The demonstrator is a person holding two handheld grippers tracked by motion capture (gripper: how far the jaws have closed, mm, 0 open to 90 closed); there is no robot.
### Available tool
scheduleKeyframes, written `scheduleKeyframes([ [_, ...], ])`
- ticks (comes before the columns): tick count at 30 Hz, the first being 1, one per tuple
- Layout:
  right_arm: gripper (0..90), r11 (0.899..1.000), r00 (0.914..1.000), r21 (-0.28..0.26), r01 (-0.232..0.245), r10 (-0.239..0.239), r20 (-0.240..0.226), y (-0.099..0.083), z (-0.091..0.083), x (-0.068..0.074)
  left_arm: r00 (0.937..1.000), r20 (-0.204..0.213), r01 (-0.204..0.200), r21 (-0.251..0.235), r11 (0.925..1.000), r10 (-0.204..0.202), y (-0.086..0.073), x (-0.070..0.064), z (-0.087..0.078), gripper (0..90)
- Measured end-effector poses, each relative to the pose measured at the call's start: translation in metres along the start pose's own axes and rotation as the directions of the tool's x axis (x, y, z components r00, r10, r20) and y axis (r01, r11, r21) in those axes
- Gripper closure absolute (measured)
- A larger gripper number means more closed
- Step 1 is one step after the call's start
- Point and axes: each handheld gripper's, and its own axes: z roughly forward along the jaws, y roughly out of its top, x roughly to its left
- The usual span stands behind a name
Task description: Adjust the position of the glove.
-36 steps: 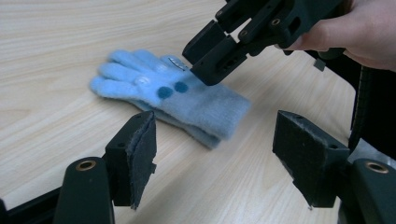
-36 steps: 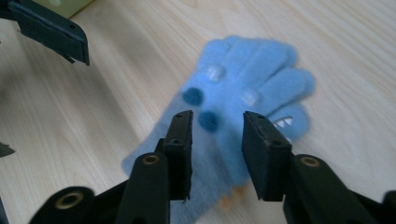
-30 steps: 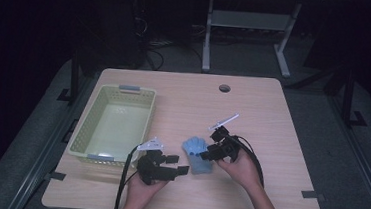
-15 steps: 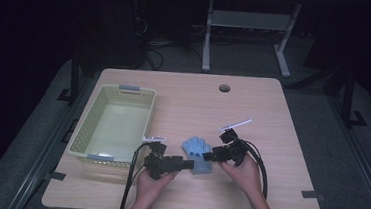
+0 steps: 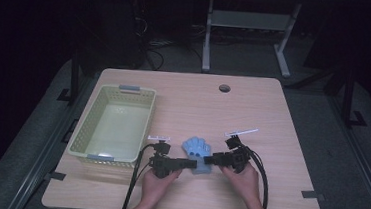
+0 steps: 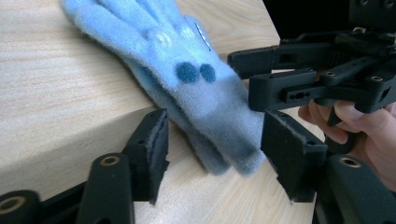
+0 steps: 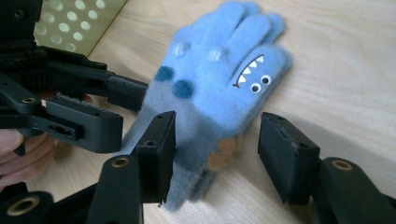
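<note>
glove (image 5: 197, 153) flat on desk (image 5: 282, 122), lower centre of high view | since a second ago I've swung both claws in at its cuff | left claw (image 6: 212, 156) apart, straddling cuff | right claw (image 7: 215, 140) apart, over cuff | pinch comes next, I reckon

The left gripper (image 5: 187, 162) is black, made of flat plastic bars joined with round brass-coloured pivots. Its two jaws carry square black pads (image 6: 156, 144) with a rough, foam-like surface. A small white strip sits on top of the body, and black cables (image 5: 131, 190) trail from it toward the near edge of the desk. The right gripper (image 5: 208, 160) has the same black build, the same brass-coloured pivots and the same rough pads (image 7: 285, 149). It carries a thin white bar on top, and a loop of black cable (image 5: 264, 178) runs beside the hand. The person's forearms are bare, with no sleeves visible.
</note>
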Motion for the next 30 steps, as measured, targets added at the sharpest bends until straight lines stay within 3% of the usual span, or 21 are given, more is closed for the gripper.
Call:
scheduleKeyframes([
  [4,47.0,1.0,0.9995,-0.004,-0.028,0.028,-0.015,-0.004,0.003,-0.003,1.0,0.005,0.006,-0.001,1.0,-0.006,0.0,0.002,0.003,48.5],
  [16,60.5,0.999,0.9992,-0.01,-0.033,0.033,-0.021,-0.006,0.011,0.002,0.9996,0.024,0.017,0.001,0.9999,-0.017,0.002,0.004,0.011,60.6],
  [22,68.5,0.997,0.9964,-0.038,-0.066,0.063,-0.056,-0.01,0.013,-0.001,0.9999,0.012,0.01,0.012,0.9999,-0.011,0.004,0.003,0.014,64.7],
  [30,75.2,0.996,0.995,-0.046,-0.072,0.069,-0.072,-0.009,0.015,-0.002,0.9989,0.038,0.029,0.002,0.9996,-0.029,0.006,0.007,0.016,68.1],
])
